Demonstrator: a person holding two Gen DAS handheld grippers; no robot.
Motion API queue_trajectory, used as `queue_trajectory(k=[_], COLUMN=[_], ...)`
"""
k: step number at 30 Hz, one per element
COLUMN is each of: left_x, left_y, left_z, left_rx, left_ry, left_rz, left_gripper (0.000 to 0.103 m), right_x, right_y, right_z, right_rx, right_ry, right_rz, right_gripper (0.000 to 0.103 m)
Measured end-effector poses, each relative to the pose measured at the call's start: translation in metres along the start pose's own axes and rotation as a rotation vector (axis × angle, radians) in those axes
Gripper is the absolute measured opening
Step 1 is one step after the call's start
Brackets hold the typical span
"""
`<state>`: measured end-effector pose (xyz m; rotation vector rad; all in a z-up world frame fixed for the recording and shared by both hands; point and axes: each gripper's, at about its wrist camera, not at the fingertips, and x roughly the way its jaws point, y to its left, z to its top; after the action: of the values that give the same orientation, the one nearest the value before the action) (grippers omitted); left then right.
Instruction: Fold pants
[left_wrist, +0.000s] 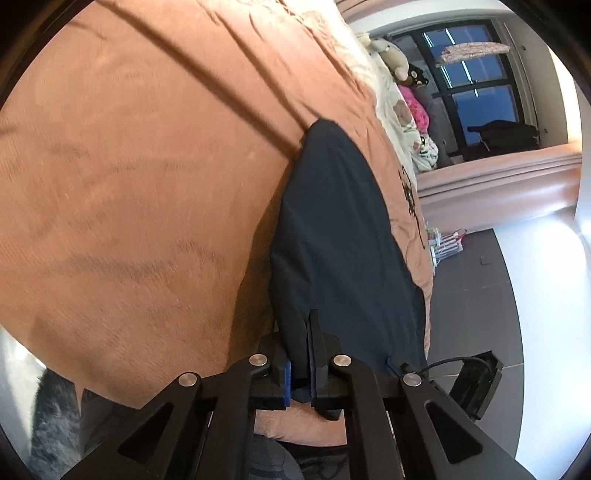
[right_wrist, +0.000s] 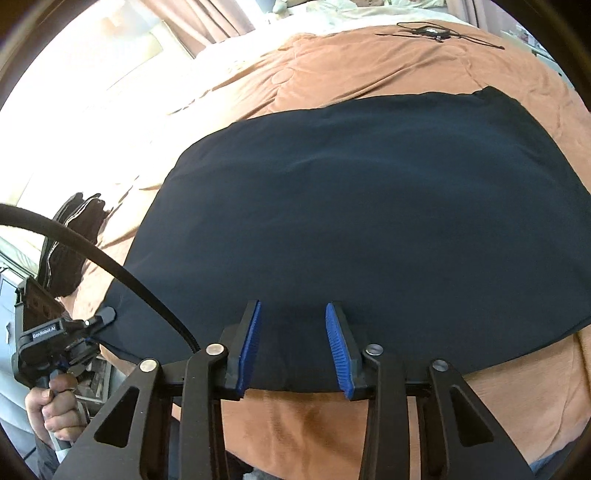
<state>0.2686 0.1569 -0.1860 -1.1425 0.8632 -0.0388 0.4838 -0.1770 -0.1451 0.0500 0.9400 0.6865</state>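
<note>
Dark navy pants (right_wrist: 351, 203) lie spread flat on an orange blanket (right_wrist: 332, 62) covering a bed. My left gripper (left_wrist: 304, 332) is shut on an edge of the pants (left_wrist: 332, 229), with a fold of cloth pinched between its blue pads. In the right wrist view, that left gripper (right_wrist: 105, 317) holds the pants' near left corner, and a hand (right_wrist: 55, 406) grips its handle. My right gripper (right_wrist: 293, 306) is over the near edge of the pants. Its blue pads (right_wrist: 338, 347) stand apart, and the cloth lies flat between them without being pinched.
A black bag (right_wrist: 70, 243) lies on the bed to the left of the pants. A thin black cable (right_wrist: 432, 29) rests on the far blanket. Plush toys (left_wrist: 399, 62) sit by the window (left_wrist: 476, 74). Grey floor (left_wrist: 480, 295) runs beside the bed. A thick black cord (right_wrist: 110, 258) arcs over the left corner.
</note>
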Motion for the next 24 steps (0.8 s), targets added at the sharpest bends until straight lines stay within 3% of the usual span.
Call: queue_trajectory(k=[8,10,17,24], left_x=[-0.016,-0.014,-0.002,0.005], left_y=[0.008,0.012,0.024,0.023], left_z=[0.008,0.005,-0.002,0.01], left_rx=[-0.003,-0.012,-0.05,-0.066], left_ry=[-0.02,-0.011,0.025,0.033], left_rz=[0.015,0.013,0.036,0.037], left_gripper=[0.005,0.005,0.007,0.012], right_x=[-0.001,0.005,0.036,0.032], right_y=[0.02,0.025,0.025,0.02], right_z=[0.009,0.01,-0.004,-0.02], right_rx=[-0.026,-0.035,-0.039,-0.032], right_ry=[-0.025,-0.023,0.051,0.087], right_rz=[-0.006,-0.014,-0.074,-0.078], right_gripper=[0.032,0.026,0.021,0.02])
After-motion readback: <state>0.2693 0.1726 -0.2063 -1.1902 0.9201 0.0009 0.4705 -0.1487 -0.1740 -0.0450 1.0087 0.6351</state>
